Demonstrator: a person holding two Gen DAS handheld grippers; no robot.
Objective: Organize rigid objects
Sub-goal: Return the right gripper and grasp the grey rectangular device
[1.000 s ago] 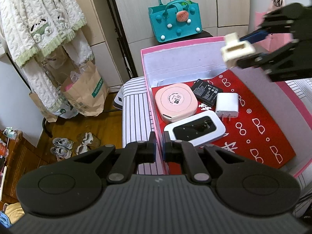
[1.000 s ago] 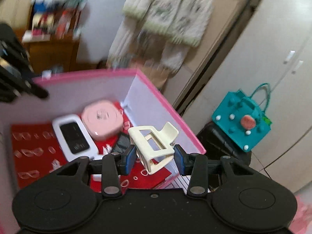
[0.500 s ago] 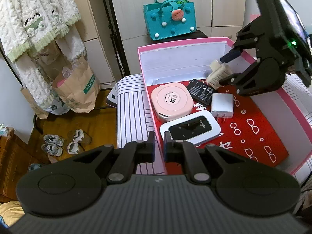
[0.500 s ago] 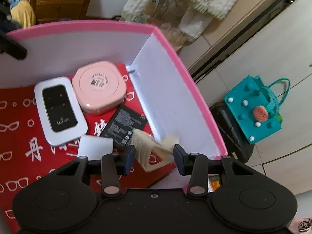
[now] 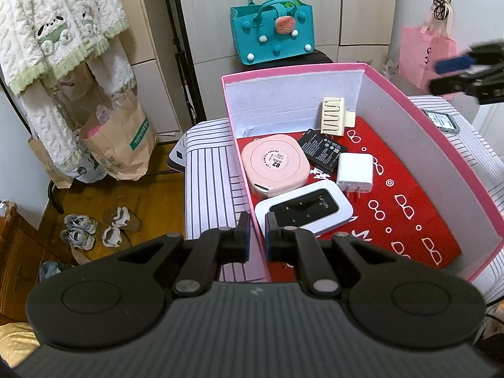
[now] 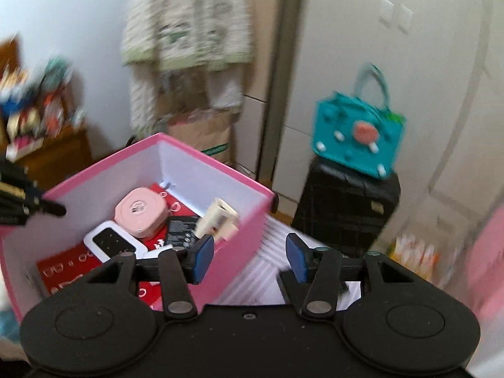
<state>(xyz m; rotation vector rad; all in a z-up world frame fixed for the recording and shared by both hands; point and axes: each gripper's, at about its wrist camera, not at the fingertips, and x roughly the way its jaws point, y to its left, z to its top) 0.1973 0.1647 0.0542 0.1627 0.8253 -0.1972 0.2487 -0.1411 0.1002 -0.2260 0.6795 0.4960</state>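
Observation:
A pink box [image 5: 466,170] with a red lining stands on a striped bed. In it lie a pink round case [image 5: 274,165], a black battery [image 5: 323,149], a white charger [image 5: 355,170], a white pocket router [image 5: 304,209] and a cream hair clip [image 5: 335,116], which leans in the far corner [image 6: 219,219]. My left gripper [image 5: 255,241] is shut on the box's near left wall. My right gripper [image 6: 249,258] hangs outside the box's right wall; its jaws are opening with nothing between them. It shows blurred at the upper right [image 5: 444,75].
A grey-cased device [image 5: 441,121] lies on the striped bed cover [image 5: 208,173] right of the box. A teal bag [image 5: 272,33] sits on a black suitcase [image 6: 346,208] behind. Paper bags [image 5: 126,145] and shoes [image 5: 94,230] are on the floor at left, a pink bag [image 5: 425,53] at right.
The right gripper carried the cream hair clip into the box, let it go in the far corner and drew back out to the right. The left gripper kept its hold.

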